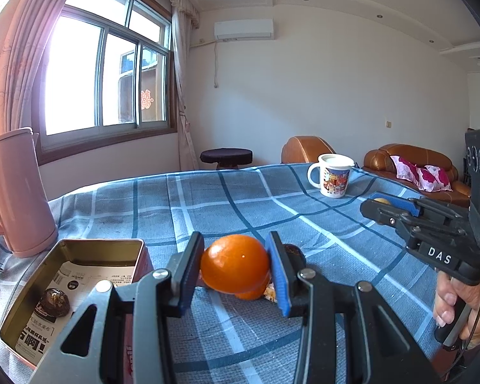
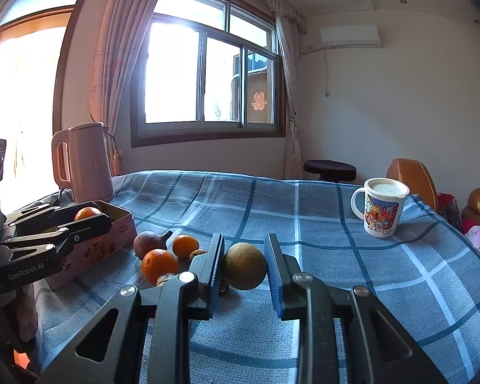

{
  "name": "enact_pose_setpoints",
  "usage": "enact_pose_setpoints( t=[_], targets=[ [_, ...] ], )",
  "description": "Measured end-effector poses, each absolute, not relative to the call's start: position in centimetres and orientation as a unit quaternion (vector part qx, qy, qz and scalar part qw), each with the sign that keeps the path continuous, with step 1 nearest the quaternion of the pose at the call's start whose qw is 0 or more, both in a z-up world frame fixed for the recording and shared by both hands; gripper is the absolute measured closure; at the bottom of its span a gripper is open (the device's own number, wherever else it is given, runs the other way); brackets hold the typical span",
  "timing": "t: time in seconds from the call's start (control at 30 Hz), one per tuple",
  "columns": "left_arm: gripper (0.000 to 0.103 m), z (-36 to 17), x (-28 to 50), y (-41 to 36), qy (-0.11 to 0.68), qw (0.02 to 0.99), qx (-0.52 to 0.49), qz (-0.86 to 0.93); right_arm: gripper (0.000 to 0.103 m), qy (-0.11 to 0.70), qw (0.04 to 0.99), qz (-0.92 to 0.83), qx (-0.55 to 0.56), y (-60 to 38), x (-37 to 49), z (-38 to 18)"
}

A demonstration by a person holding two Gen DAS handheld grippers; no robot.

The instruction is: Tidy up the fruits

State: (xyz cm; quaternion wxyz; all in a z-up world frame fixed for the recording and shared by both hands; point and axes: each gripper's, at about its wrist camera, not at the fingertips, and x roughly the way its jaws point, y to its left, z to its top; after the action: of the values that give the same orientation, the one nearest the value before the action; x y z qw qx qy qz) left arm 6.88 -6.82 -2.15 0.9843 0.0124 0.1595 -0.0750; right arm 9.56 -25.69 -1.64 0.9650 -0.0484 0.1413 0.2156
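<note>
My left gripper (image 1: 235,254) is shut on a bright orange (image 1: 236,265), held just above the blue checked cloth. Another orange (image 1: 251,293) and a dark fruit (image 1: 294,251) lie partly hidden behind it. An open metal tin (image 1: 102,242) sits to the left, with one dark brown fruit (image 1: 55,300) inside. My right gripper (image 2: 244,256) is shut on a round yellow-brown fruit (image 2: 244,265). To its left on the cloth lie two oranges (image 2: 159,264) and a reddish-brown fruit (image 2: 148,243). The right wrist view shows the left gripper (image 2: 91,216) by the tin (image 2: 105,243).
A pink kettle (image 1: 19,198) stands behind the tin near the table's left edge. A lidded cartoon mug (image 2: 382,211) stands at the far right of the table. A hand (image 1: 457,300) grips the right tool's handle. Sofas and a stool are beyond the table.
</note>
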Motion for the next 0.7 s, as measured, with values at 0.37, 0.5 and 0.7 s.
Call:
enact_pose_setpoints(
  t=[0.37,0.5,0.7],
  targets=[
    [0.061,-1.8,6.5,-7.0,0.140,0.987,0.018,-0.070,0.076,0.106,0.971,0.212,-0.045,-26.1,8.3,-1.3],
    [0.061,-1.8,6.6,-7.0,0.143,0.987,0.015,-0.071,0.076,0.103,0.971,0.213,-0.046,-25.8,8.3,-1.3],
    [0.061,-1.8,6.7,-6.9,0.146,0.987,0.013,-0.070,0.076,0.104,0.969,0.218,-0.048,-25.3,8.4,-1.3]
  ],
)
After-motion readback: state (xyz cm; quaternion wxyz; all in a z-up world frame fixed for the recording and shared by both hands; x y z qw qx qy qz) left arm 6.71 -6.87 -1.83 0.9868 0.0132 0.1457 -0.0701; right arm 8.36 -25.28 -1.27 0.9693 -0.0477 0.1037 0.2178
